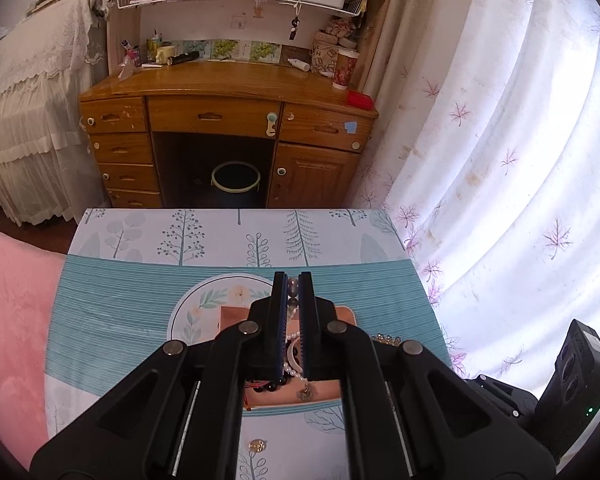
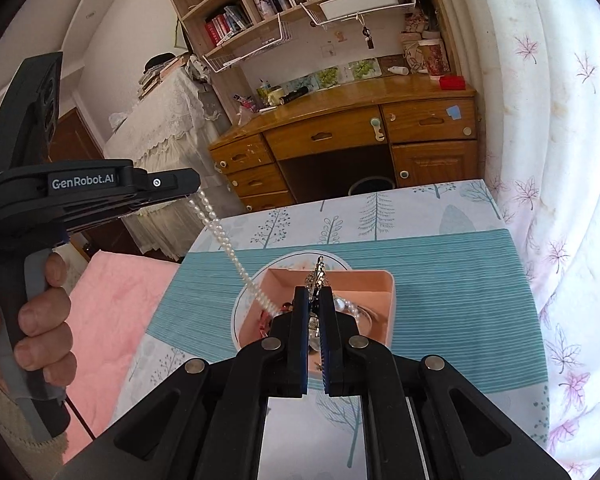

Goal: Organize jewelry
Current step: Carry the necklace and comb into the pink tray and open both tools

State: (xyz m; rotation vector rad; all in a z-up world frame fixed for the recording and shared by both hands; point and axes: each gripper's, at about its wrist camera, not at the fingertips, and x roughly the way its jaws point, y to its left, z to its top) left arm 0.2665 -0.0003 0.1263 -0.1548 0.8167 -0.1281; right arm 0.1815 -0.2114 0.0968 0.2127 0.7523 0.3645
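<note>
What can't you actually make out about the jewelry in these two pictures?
- Left wrist view: most of the pink tray and the jewelry in it, hidden behind the left gripper.
- Right wrist view: the near side of the tray, covered by the right gripper.
- Right wrist view: what the silvery piece in the right gripper is; too small.
- Right wrist view: where the pearl strand ends among the tangle.
</note>
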